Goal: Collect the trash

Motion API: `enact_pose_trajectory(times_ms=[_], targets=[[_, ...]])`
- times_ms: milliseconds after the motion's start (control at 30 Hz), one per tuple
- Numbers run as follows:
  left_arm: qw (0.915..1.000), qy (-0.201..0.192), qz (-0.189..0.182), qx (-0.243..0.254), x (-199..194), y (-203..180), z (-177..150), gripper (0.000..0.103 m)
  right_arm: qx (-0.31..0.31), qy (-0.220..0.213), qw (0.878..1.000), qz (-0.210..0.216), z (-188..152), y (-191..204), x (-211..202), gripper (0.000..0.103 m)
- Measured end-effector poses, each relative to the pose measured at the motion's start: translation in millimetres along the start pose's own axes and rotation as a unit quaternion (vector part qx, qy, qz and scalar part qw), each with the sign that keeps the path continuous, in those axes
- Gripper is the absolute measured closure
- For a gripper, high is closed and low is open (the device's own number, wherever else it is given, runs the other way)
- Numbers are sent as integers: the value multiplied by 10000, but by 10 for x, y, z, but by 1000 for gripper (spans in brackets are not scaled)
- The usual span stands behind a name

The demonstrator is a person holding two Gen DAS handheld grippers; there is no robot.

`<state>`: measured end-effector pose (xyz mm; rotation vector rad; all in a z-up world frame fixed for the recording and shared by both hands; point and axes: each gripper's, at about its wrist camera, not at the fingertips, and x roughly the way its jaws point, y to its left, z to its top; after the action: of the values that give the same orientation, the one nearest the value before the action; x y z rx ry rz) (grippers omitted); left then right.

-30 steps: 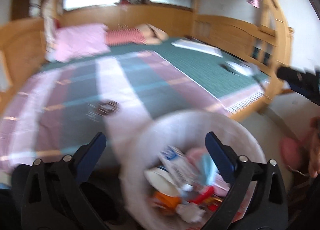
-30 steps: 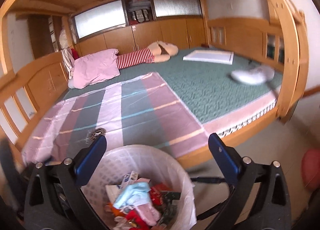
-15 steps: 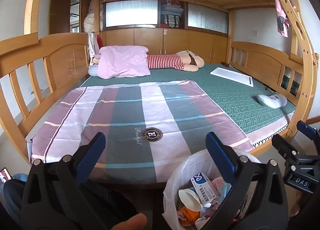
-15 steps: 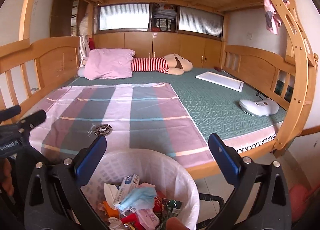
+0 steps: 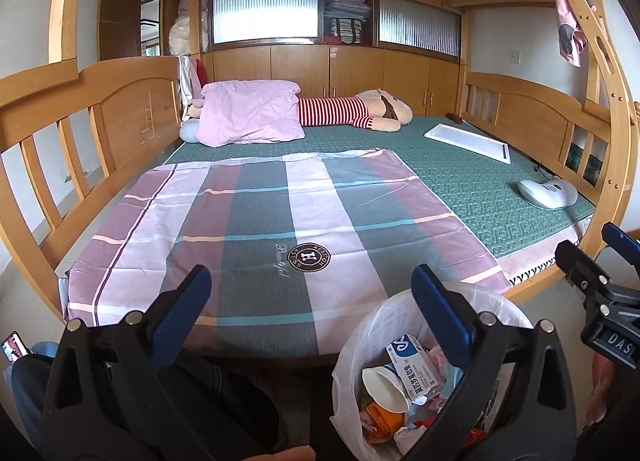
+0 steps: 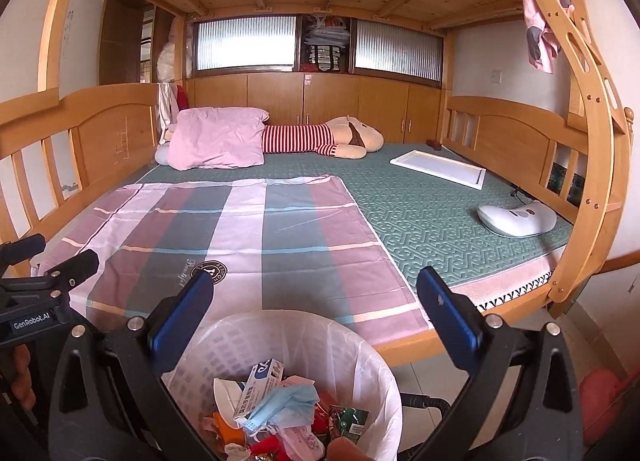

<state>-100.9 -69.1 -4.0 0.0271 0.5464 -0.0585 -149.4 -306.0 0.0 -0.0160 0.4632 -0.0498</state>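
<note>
A white trash bin (image 6: 372, 369) with a plastic liner stands on the floor at the foot of the bed. It holds trash: a blue-and-white carton (image 6: 260, 381), a blue face mask (image 6: 284, 405), a paper cup (image 5: 384, 385) and wrappers. The bin also shows in the left wrist view (image 5: 360, 333) at lower right. My left gripper (image 5: 310, 293) is open and empty above the bed's edge, left of the bin. My right gripper (image 6: 312, 297) is open and empty just above the bin. Each gripper shows in the other's view, the right one (image 5: 592, 265) and the left one (image 6: 48, 265).
A wooden bunk bed (image 6: 472, 341) fills the view, with a plaid sheet (image 6: 248, 237), green mat (image 6: 432, 221), pink pillow (image 6: 216, 137), striped plush toy (image 6: 320, 139), white board (image 6: 438, 167) and white device (image 6: 516, 219). A ladder (image 6: 592, 165) stands at right. My knee (image 5: 216, 401) is at lower left.
Both views have tilted up from the bin and steadied; the blur of a second ago is gone. The bin now sits lower in both views. Both grippers stay open.
</note>
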Motion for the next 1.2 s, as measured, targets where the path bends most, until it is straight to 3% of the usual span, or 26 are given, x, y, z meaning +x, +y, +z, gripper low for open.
enact_pose_trajectory(times_ms=[1200], targets=[[9999,163,-1,-39,55,-18,-71,4,-7,51,10000,18,-34,50,26,4]])
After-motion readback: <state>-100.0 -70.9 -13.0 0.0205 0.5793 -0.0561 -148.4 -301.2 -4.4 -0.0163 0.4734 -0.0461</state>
